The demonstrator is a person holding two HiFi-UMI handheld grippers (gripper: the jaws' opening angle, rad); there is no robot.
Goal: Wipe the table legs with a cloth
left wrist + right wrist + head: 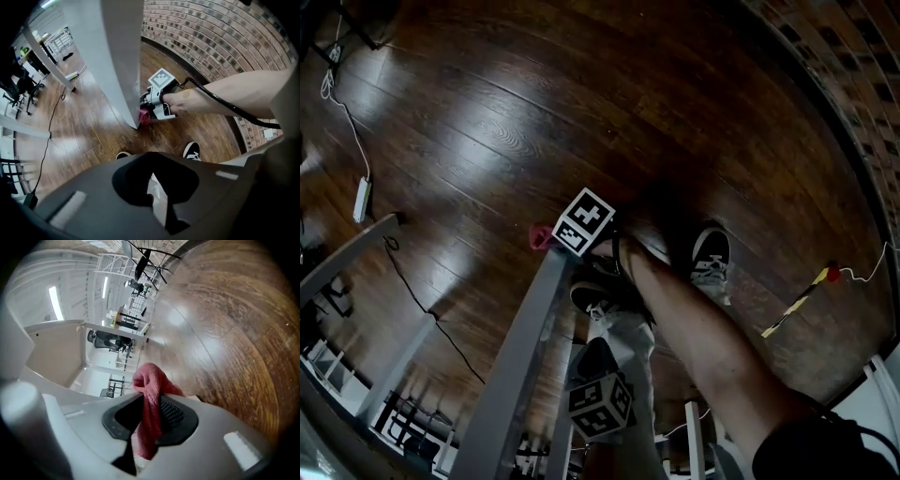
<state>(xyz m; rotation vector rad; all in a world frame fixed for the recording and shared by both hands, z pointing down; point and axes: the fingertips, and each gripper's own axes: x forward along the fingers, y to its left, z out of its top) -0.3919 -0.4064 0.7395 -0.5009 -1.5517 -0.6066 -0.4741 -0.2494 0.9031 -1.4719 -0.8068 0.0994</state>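
Open wooden floor point(487, 122) is seen all around the grey bench leg point(124, 61), bounded by a brick wall point(220, 42). The red cloth point(150, 394) is clamped between the fingers of the right gripper point(149, 420) and held against the leg's lower edge, near the floor. The fingers of the left gripper point(157, 192) are drawn together on nothing.

Looks like an open-plan office: dark plank floor point(581, 94), curved brick wall point(220, 37) upper right, white desks point(47, 61) and black swivel chairs point(16, 89) far left, power strip point(362, 199) lying loose.
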